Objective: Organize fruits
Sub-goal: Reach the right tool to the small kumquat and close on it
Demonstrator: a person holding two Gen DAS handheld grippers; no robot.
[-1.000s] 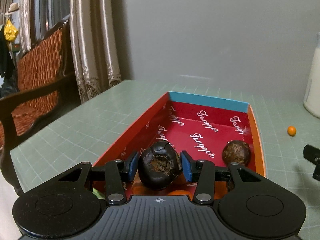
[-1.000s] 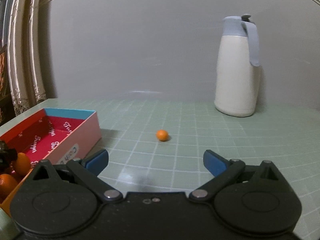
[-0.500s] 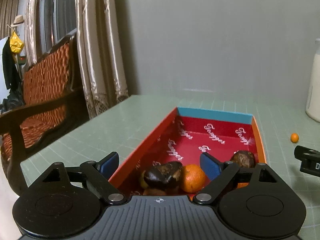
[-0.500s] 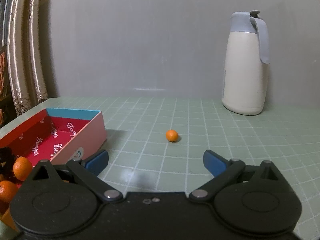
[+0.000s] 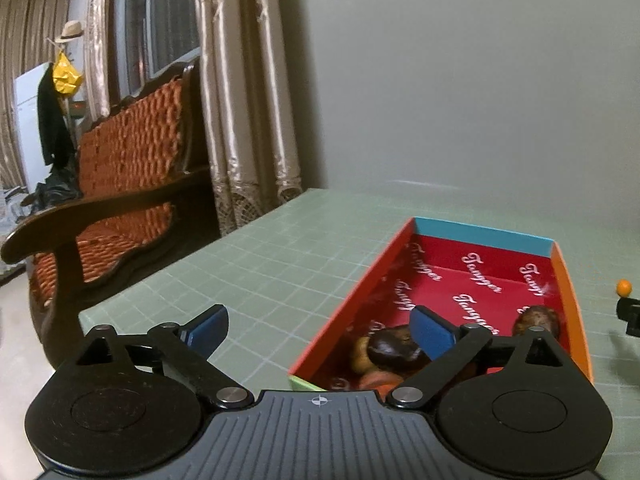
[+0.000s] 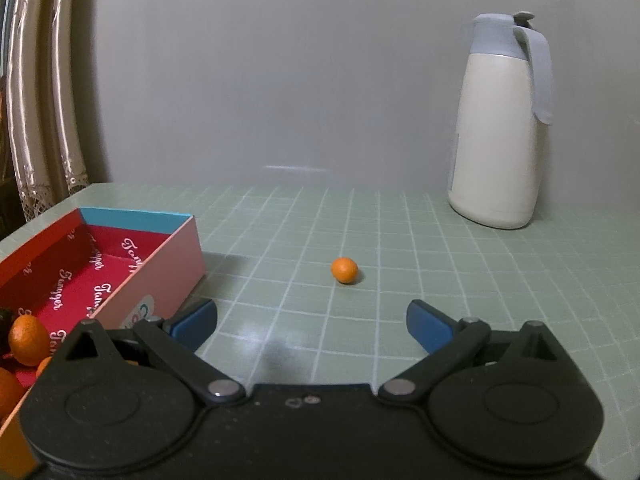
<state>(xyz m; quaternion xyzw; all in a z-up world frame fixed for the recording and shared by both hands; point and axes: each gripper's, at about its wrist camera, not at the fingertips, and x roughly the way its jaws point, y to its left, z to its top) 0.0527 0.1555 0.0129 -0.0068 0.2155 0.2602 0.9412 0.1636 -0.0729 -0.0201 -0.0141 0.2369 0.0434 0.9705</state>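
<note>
A red box [image 5: 480, 276] with a blue far wall lies on the green grid mat. It holds a dark brown fruit [image 5: 394, 350], a second brown fruit [image 5: 538, 318] and orange fruits [image 6: 28, 340]. My left gripper [image 5: 320, 330] is open and empty, above the box's near left corner. A small orange fruit [image 6: 344, 270] lies alone on the mat, right of the box [image 6: 164, 268]; it also shows in the left wrist view [image 5: 623, 287]. My right gripper [image 6: 312, 324] is open and empty, a short way in front of that fruit.
A white jug with a grey lid [image 6: 500, 128] stands at the back right by the wall. A wooden bench with an orange woven seat [image 5: 120, 184] and curtains [image 5: 240, 100] stand beyond the table's left edge.
My left gripper opened and let the dark brown fruit go into the box, then rose and swung left. My right gripper moved a little closer to the lone orange fruit.
</note>
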